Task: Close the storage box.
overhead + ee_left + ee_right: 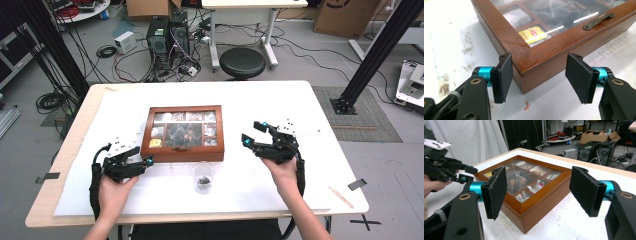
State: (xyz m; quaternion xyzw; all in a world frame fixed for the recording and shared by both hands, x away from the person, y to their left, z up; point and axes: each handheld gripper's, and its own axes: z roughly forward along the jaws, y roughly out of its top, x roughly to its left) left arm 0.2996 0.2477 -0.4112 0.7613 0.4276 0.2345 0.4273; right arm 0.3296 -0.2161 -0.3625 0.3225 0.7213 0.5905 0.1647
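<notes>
the left gripper [142, 161] is sitting at the near left corner of the wooden box [182, 152], its jaws standing apart on either side of that corner without pressing on it, and its body is hiding most of the hand behind it. the box is lying mid-table with its glass lid down, glare making the packets inside hard to read, while a small clear cup [202, 176] is standing just in front with something dark and unclear inside. the right gripper [255, 132] is hovering off the box's right side, jaws wide apart and empty.

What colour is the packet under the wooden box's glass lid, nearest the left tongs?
Yellow packet, clearest in the left gripper view.
</notes>
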